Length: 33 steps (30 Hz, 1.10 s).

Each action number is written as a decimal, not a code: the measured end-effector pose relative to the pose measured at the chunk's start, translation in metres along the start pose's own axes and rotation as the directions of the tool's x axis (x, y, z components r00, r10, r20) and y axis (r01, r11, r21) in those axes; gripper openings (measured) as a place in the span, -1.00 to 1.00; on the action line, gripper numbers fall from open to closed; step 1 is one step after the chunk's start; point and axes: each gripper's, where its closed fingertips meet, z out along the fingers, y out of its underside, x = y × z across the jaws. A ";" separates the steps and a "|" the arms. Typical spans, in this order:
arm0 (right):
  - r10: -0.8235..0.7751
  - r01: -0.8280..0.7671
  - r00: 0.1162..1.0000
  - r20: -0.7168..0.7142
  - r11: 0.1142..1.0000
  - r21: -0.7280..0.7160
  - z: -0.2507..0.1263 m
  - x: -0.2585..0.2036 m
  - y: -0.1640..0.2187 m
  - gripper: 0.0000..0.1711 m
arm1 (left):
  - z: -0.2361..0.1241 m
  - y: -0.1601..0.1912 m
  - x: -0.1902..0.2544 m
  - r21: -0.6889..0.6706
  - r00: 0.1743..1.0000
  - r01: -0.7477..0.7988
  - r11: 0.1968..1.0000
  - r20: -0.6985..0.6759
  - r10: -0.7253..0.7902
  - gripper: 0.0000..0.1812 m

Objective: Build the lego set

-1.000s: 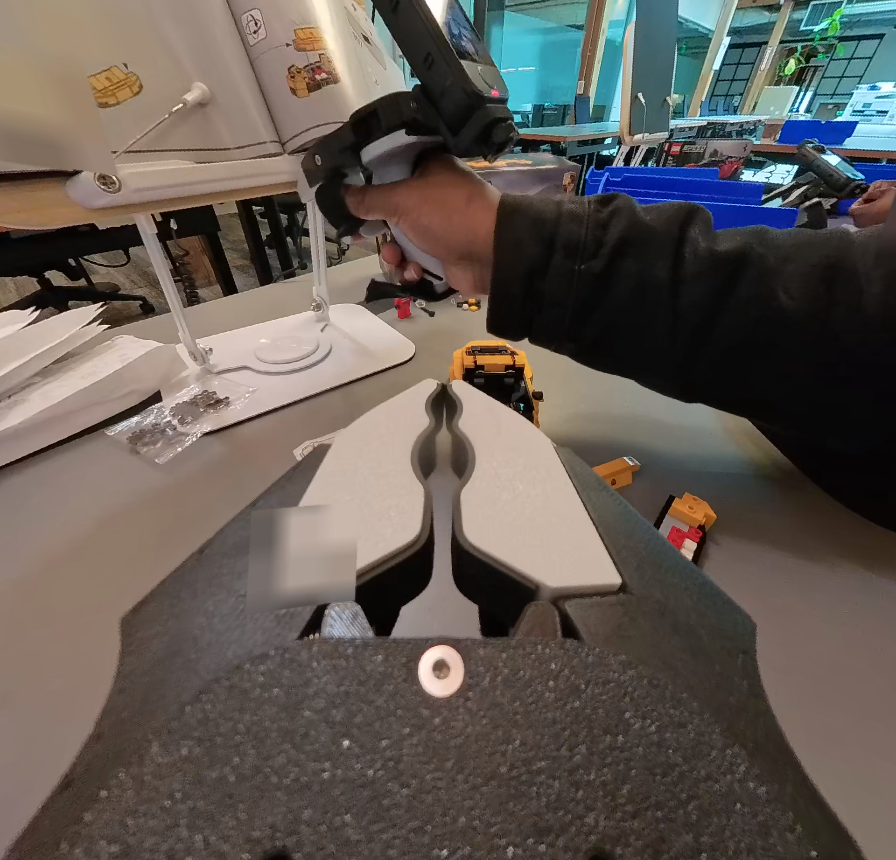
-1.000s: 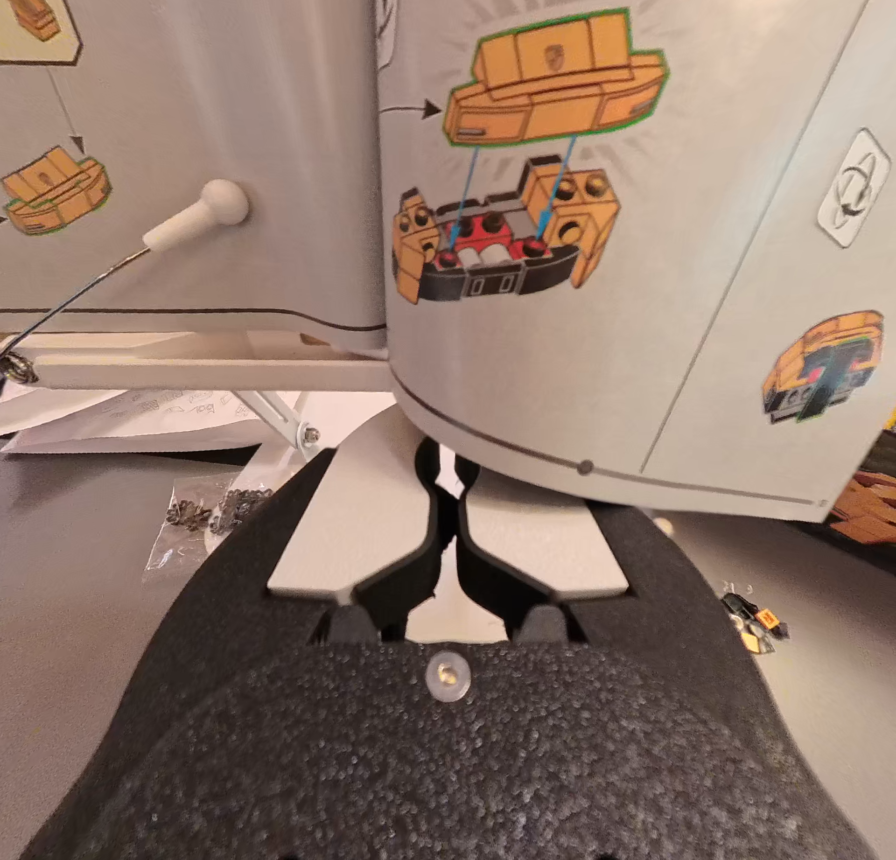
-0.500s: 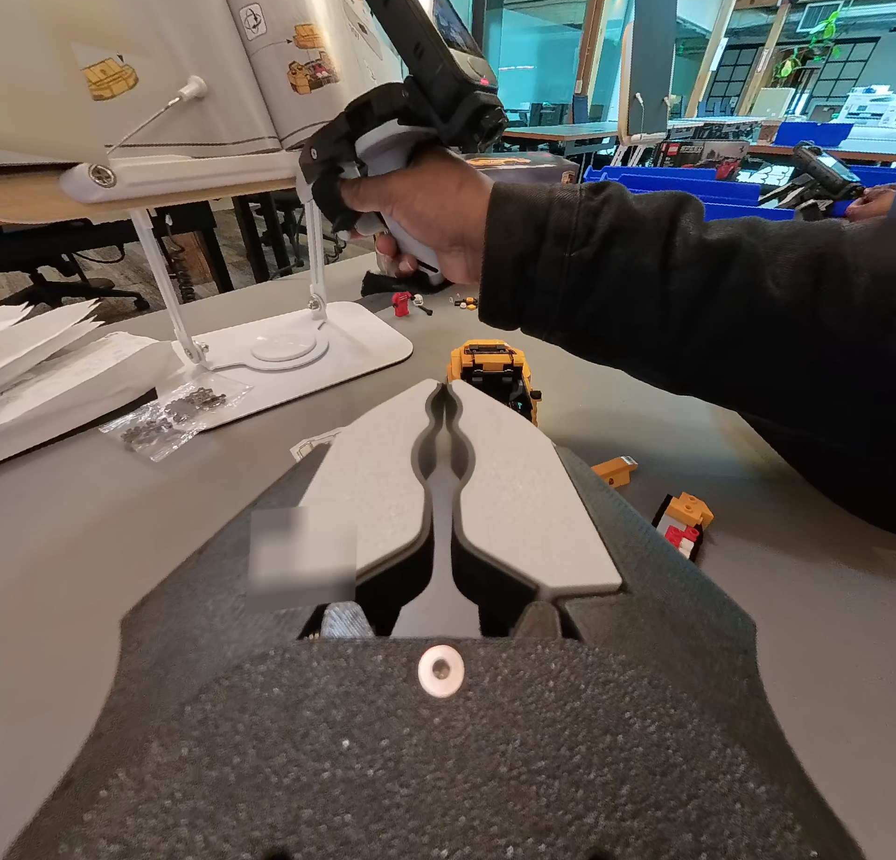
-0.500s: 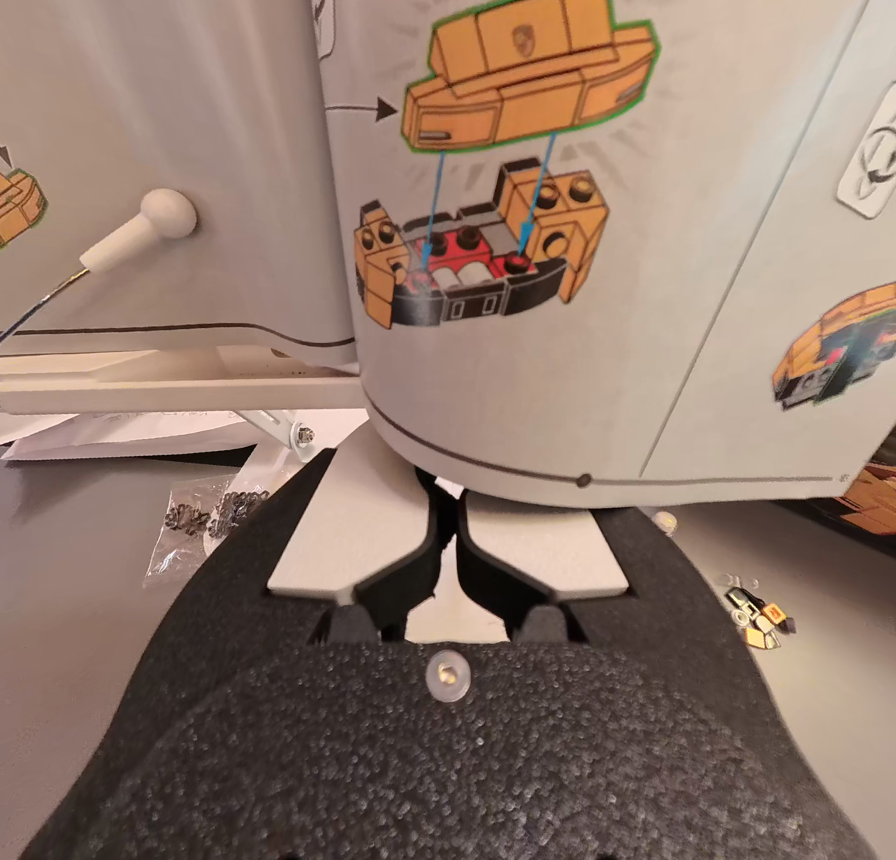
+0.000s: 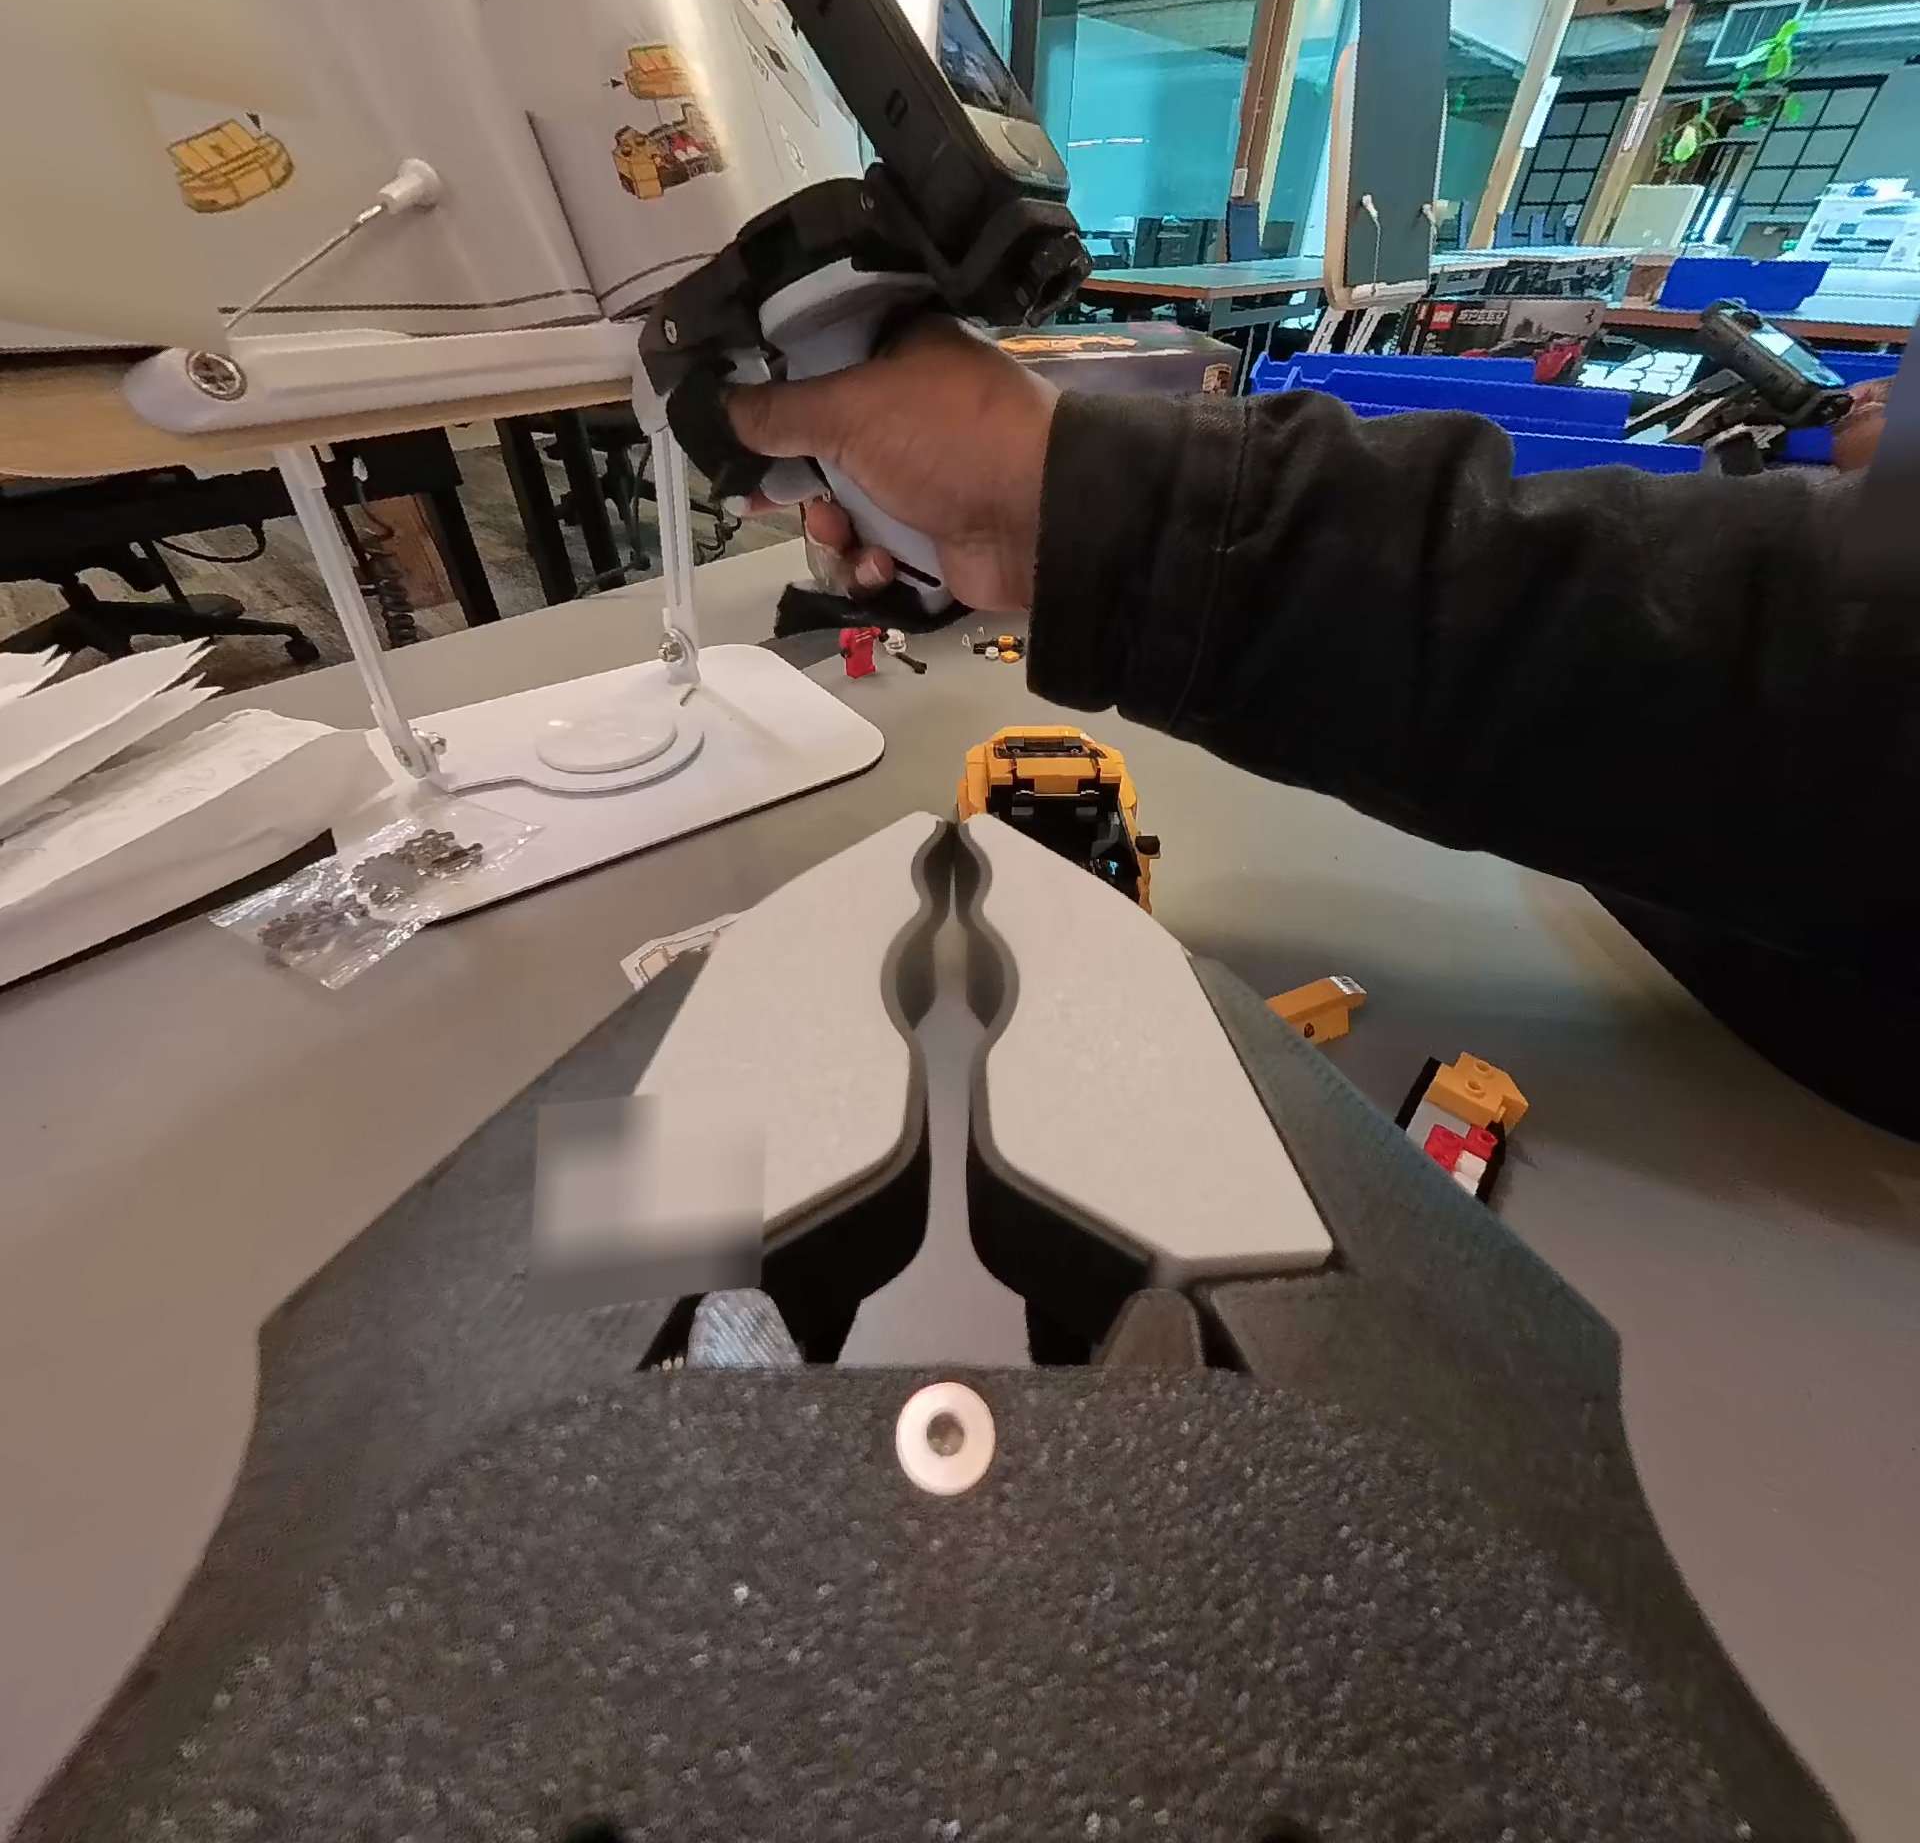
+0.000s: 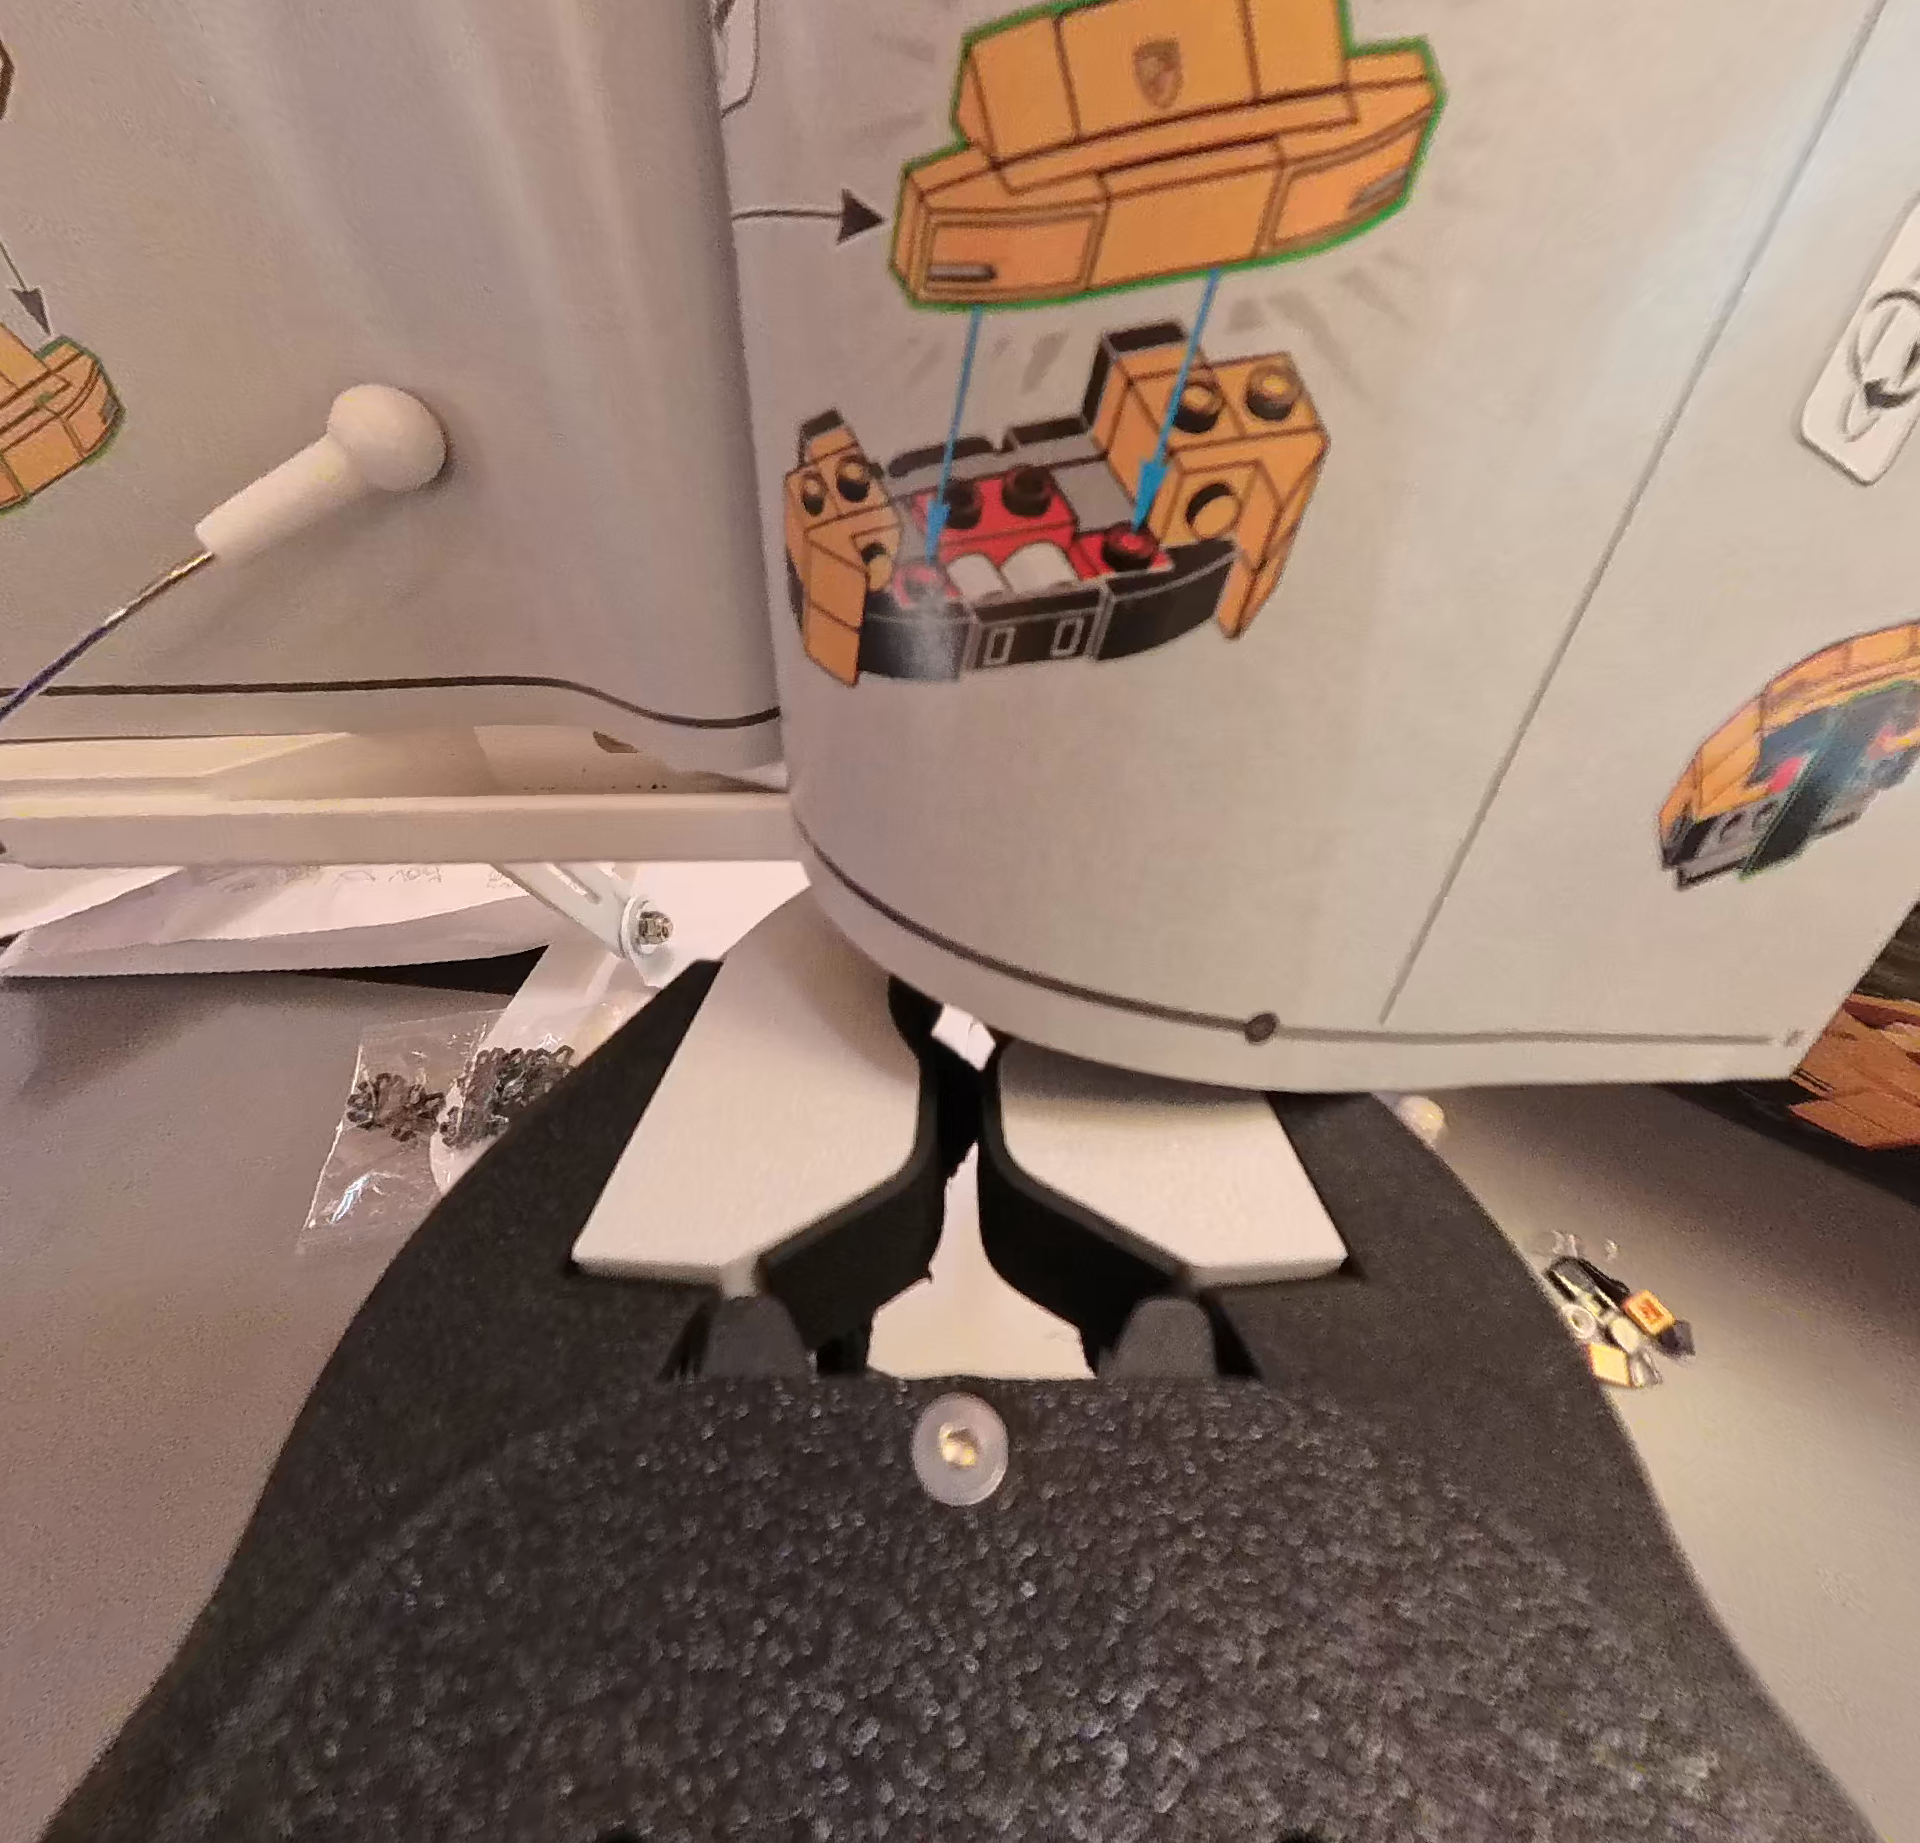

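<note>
Tongs, left (image 5: 951,843): pressed together, empty, low over grey counter (image 5: 208,1118), aimed at partly built yellow-and-black brick car (image 5: 1055,806) just beyond the tips. Tongs, right (image 6: 951,1040): raised to curled page of open grey instruction booklet (image 6: 1091,806) on white folding stand (image 5: 623,744); tips hidden behind the page edge, so grip on paper cannot be told. Likely purpose: turning the page. Small orange-red-black brick subassembly (image 5: 1460,1118) loose at right, near sleeve.
</note>
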 end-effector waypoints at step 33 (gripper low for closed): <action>-0.432 0.630 0.364 0.825 0.766 0.123 -0.236 -0.017 0.204 -0.67 | -0.003 0.075 0.110 -0.267 0.797 -0.321 0.909 -0.594 0.107 -0.74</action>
